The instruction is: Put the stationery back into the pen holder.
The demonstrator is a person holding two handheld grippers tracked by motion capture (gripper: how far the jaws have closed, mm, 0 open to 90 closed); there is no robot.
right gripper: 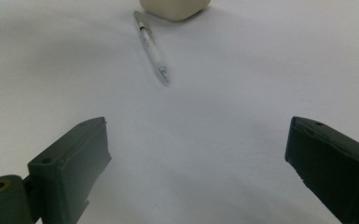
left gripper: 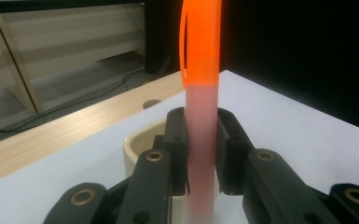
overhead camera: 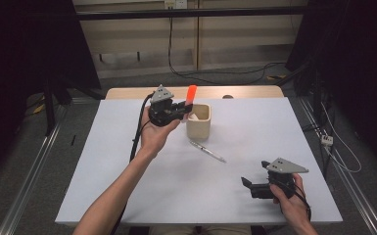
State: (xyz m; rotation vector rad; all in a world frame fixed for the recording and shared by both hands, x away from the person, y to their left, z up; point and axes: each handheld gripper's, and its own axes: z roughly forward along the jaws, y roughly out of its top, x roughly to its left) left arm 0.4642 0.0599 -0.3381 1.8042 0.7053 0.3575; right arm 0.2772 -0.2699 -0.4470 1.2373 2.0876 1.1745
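The left hand-held gripper [left gripper: 200,154] pinches the orange-capped pen [left gripper: 200,93] upright over the cream cup [overhead camera: 198,121] for dropping in, while the right hand-held gripper [right gripper: 198,158] rests spread on the bench [overhead camera: 254,147].

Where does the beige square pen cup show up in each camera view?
High view: the beige square pen cup stands at upper centre of the white table, right of the left gripper.
Left gripper view: its rim curves behind the jaws and the orange-capped marker.
Right gripper view: its base sits at the top edge.
Shared landmark: the silver pen nearby.
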